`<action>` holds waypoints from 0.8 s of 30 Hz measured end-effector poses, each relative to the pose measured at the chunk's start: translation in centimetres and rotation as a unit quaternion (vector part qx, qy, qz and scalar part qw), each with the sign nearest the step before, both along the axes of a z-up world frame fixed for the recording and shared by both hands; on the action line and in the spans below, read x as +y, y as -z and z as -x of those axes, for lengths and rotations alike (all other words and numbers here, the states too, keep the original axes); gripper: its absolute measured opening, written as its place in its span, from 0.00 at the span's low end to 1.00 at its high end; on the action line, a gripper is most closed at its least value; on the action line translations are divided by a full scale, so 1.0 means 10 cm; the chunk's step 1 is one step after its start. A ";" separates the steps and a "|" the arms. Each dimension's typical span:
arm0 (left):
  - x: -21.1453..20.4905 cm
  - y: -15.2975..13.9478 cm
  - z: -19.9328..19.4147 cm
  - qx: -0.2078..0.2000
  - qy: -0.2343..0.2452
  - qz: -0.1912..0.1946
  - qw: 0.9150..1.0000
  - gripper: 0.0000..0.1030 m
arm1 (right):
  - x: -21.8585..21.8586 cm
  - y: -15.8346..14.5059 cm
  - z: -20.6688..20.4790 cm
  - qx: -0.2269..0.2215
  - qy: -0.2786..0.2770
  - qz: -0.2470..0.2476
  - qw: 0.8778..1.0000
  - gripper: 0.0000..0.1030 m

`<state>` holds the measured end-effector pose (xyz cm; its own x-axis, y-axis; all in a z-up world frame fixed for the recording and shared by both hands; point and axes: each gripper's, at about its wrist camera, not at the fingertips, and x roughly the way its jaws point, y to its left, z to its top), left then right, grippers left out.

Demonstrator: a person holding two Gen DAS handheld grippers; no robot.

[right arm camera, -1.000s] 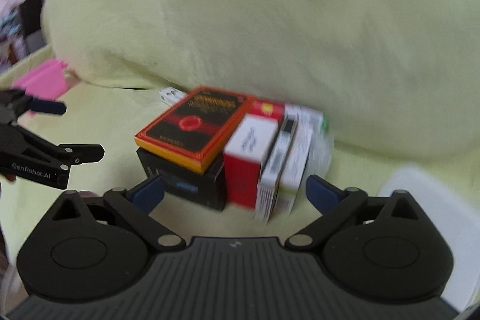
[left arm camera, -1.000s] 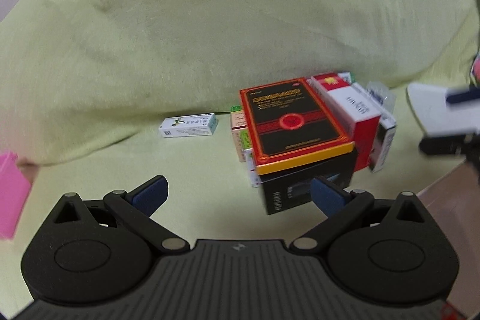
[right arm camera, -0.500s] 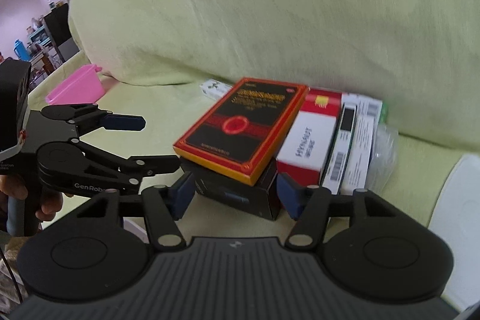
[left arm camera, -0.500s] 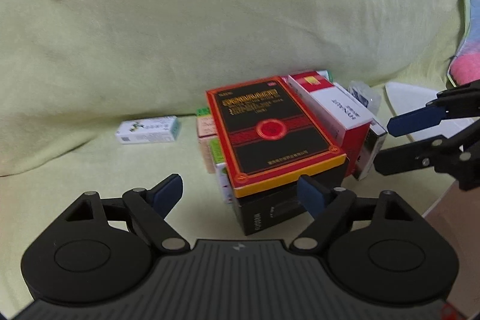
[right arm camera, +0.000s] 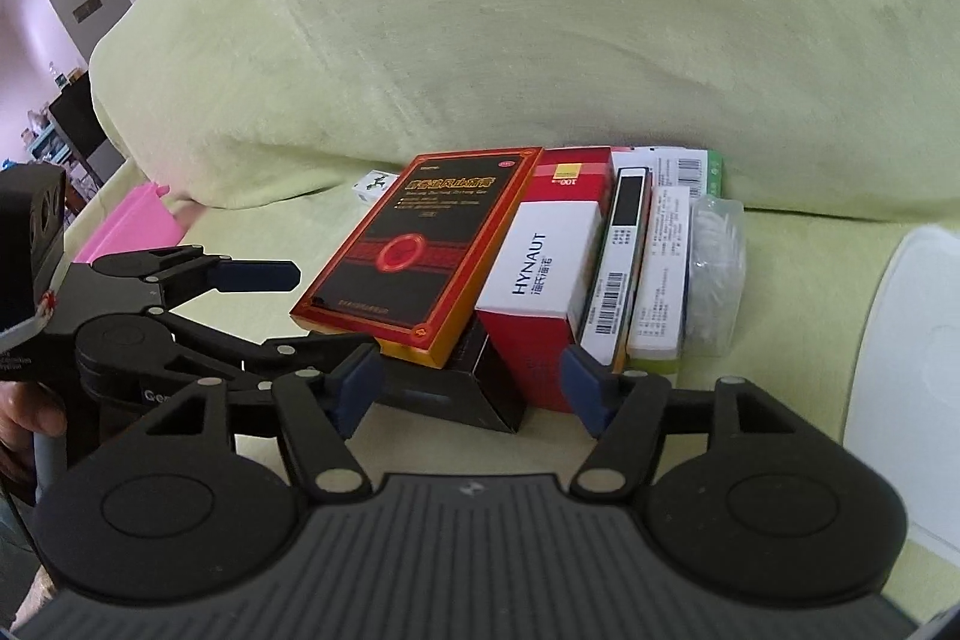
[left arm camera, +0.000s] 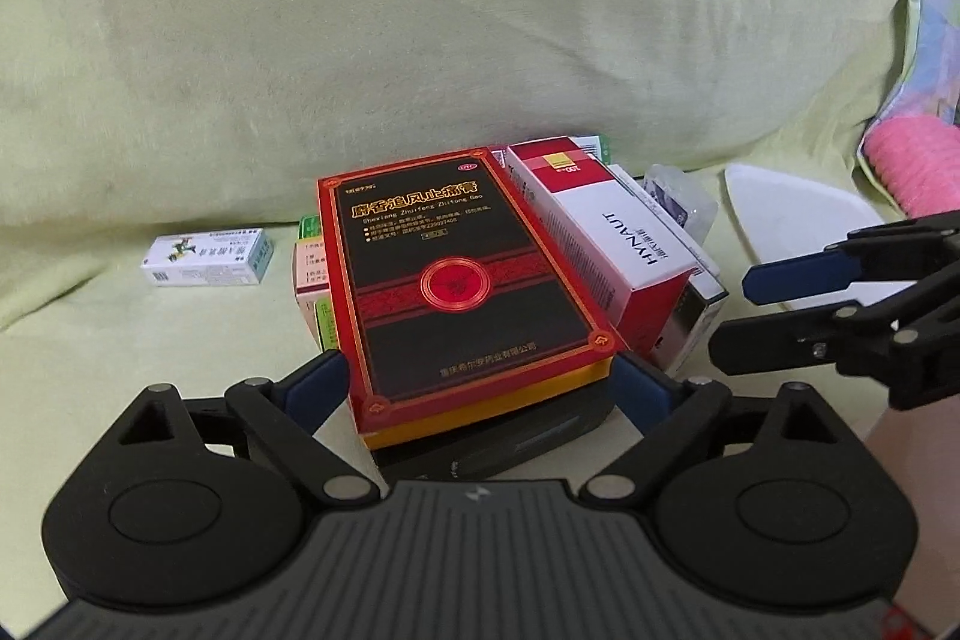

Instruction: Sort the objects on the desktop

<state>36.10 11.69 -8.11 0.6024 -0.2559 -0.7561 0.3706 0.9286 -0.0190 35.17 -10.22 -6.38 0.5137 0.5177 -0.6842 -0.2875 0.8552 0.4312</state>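
Observation:
A red-and-black medicine box [left arm camera: 456,280] lies on top of a black box [left arm camera: 516,439] on a green blanket. My left gripper [left arm camera: 480,388] is open, and its blue fingertips [left arm camera: 318,385] straddle the near end of this stack. I cannot tell whether they touch it. A red-and-white HYNAUT box [left arm camera: 606,244] leans against the stack's right side, with slim white boxes [right arm camera: 624,256] and a clear plastic packet [right arm camera: 717,268] beside it. My right gripper [right arm camera: 474,388] is open and low in front of the black box [right arm camera: 474,388] and the HYNAUT box [right arm camera: 540,274].
A small white-and-blue box [left arm camera: 207,259] lies alone to the left. A white tray [right arm camera: 900,376] sits to the right and a pink tray [right arm camera: 132,226] far left. A big green cushion [left arm camera: 420,40] rises behind. A hand [right arm camera: 30,412] holds the left gripper [right arm camera: 198,310].
Both grippers have moved in closer to the box stack, and their fingers have narrowed a little. The boxes have not moved.

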 end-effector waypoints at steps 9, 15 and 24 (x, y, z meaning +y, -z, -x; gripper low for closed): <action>0.32 0.02 0.16 -0.017 0.007 0.033 0.999 0.84 | 0.29 0.03 -0.03 0.005 -0.036 -0.019 0.999 0.53; 0.33 0.07 0.17 -0.020 0.029 0.031 0.999 0.79 | 0.35 0.11 -0.12 0.018 -0.019 -0.026 0.999 0.41; 0.38 0.16 0.16 -0.004 0.043 0.067 0.997 0.75 | 0.45 0.24 -0.26 0.039 0.008 -0.034 0.999 0.41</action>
<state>34.51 15.44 -9.67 0.5805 -0.4044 -0.7068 0.4489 0.8831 -0.1367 37.79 -5.73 -8.73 0.4683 0.5574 -0.6856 -0.2377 0.8268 0.5098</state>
